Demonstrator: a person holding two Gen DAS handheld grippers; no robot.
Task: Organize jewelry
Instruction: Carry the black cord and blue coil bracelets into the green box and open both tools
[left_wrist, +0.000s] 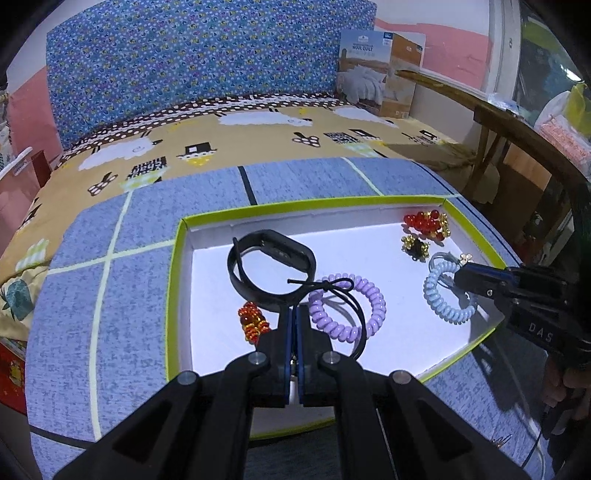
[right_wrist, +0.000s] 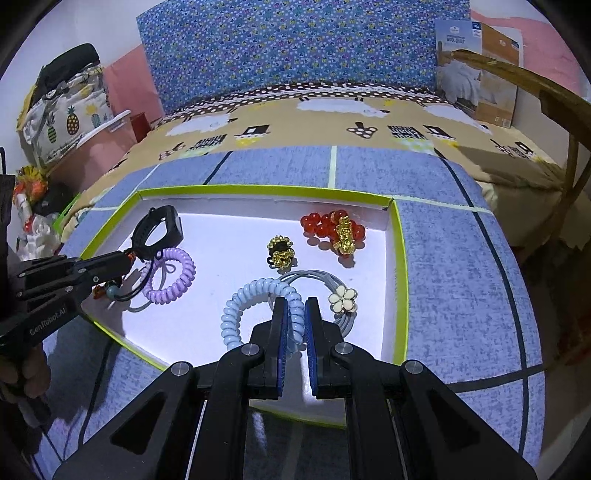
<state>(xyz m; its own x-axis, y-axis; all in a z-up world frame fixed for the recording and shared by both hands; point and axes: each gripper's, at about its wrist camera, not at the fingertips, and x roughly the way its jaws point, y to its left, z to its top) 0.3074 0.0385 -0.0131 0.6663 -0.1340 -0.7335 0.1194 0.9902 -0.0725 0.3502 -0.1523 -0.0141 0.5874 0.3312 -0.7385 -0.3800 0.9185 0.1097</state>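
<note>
A white tray with a green rim (left_wrist: 177, 258) (right_wrist: 400, 258) holds the jewelry. My left gripper (left_wrist: 294, 314) (right_wrist: 125, 260) is shut on the black cord hair tie (left_wrist: 360, 314), beside the black smart band (left_wrist: 271, 266) (right_wrist: 162, 227), the purple coil tie (left_wrist: 347, 306) (right_wrist: 173, 277) and an orange bead charm (left_wrist: 252, 322). My right gripper (right_wrist: 295, 306) (left_wrist: 460, 275) is shut on the light blue coil tie (right_wrist: 240, 314) (left_wrist: 443, 295). A grey tie with a white flower (right_wrist: 343, 300), a red bead bracelet (right_wrist: 332, 229) (left_wrist: 424, 221) and a gold-and-black clip (right_wrist: 280, 253) (left_wrist: 415, 246) lie nearby.
The tray sits on a blue plaid cushion (left_wrist: 110, 295) (right_wrist: 461, 277) over a sheep-print bedsheet (left_wrist: 258, 133). A blue patterned headboard (right_wrist: 295, 48) and a quilt box (left_wrist: 380, 74) stand behind. A wooden chair (right_wrist: 554, 110) is at the right.
</note>
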